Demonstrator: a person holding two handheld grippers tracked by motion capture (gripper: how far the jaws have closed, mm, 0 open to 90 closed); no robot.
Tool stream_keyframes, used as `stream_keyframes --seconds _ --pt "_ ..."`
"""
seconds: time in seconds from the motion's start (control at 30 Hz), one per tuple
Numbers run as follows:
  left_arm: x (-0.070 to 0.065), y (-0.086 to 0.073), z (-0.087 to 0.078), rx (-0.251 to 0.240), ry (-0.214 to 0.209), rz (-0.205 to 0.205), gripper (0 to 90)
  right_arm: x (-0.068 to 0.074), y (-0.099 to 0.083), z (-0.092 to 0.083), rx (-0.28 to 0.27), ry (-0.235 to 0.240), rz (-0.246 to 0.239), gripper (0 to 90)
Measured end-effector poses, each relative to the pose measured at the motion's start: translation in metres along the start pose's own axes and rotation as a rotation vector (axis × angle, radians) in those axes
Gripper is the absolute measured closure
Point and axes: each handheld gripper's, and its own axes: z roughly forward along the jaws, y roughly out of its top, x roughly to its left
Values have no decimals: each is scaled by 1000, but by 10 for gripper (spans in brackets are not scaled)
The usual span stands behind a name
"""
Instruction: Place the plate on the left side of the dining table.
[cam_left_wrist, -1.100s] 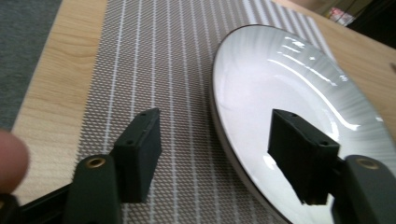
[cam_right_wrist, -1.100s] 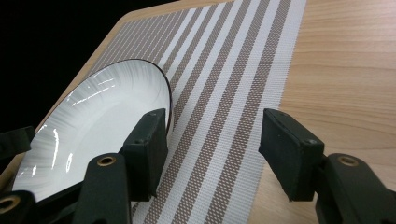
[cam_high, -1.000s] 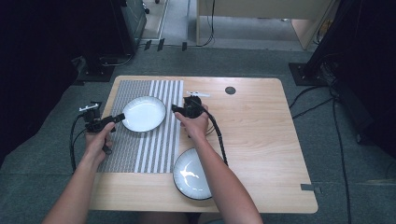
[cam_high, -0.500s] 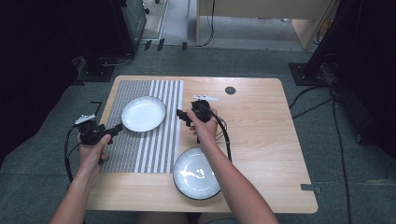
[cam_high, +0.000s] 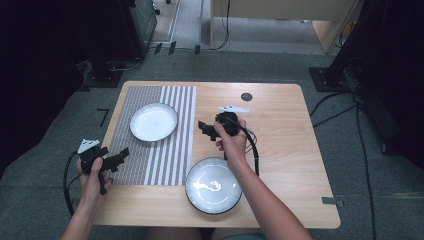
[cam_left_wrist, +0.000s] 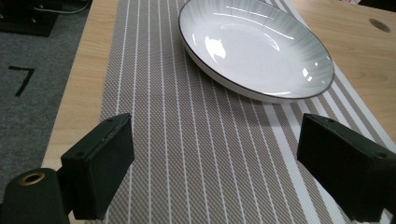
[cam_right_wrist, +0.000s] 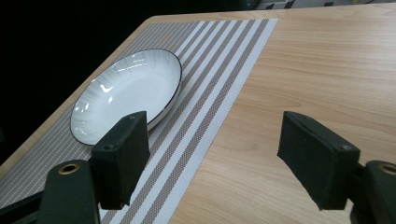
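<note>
White shallow plate (cam_high: 153, 121) with a thin dark rim and fluted inner wall, upright and empty, glossy with light reflections. It rests flat on my striped placemat (cam_high: 150, 165), toward the mat's far half, near where fine stripes meet broad ones. As far as I can tell, it is unchipped.

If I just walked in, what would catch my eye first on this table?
Two shiny white plates: one plate on the striped placemat, and a second plate on the bare wood at the near edge of the table. A person's hands hold two black grippers, the left gripper and the right gripper, both open and empty.
</note>
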Motion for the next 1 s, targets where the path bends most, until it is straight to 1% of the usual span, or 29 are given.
stream_keyframes --seconds 0.1,0.17,0.23,0.3,0.37,0.4,0.47,0.5,0.53,0.63,0.7,0.73,0.83,0.87,0.9,0.93,0.97,1.0 --pt "-4 -7 -6 5 -1 3 113 -2 -2 -12 -6 -6 -6 240" --pt "-5 -11 -10 7 5 9 114 -5 -4 -20 -14 -12 -15 235" --pt "-7 -15 -13 10 12 11 118 -9 -6 -28 -21 -21 -12 235" --pt "-8 -20 -15 16 34 28 119 -13 -9 -36 -22 -28 -9 232" --pt "-9 -24 -15 29 46 42 121 -17 -12 -43 -25 -37 -14 232" --pt "-9 -27 -15 36 50 44 121 -20 -14 -47 -27 -46 -17 232" --pt "-10 -32 -15 45 64 51 121 -24 -18 -54 -28 -49 -10 231" --pt "-10 -32 -15 45 64 51 123 -24 -18 -54 -28 -49 -10 231" --pt "-11 -36 -15 53 68 49 124 -29 -22 -62 -30 -54 -3 230" --pt "-12 -43 -17 57 90 56 125 -35 -28 -72 -39 -65 -7 229" --pt "-12 -47 -19 65 85 50 127 -39 -34 -80 -42 -75 -7 229" --pt "-12 -49 -20 66 93 52 127 -41 -37 -83 -46 -78 -7 228" --pt "-11 -57 -24 68 139 80 127 -48 -44 -93 -50 -100 -12 226" --pt "-10 -59 -25 69 148 84 127 -51 -47 -97 -53 -103 -13 225" --pt "-10 -61 -25 72 155 94 127 -54 -50 -101 -56 -107 -10 225" --pt "-10 -61 -25 72 155 94 127 -57 -53 -104 -57 -113 -4 225" --pt "-9 -64 -27 81 167 111 127 -61 -56 -108 -60 -117 3 225" --pt "-9 -64 -27 81 165 109 127 -64 -60 -112 -60 -126 9 225"
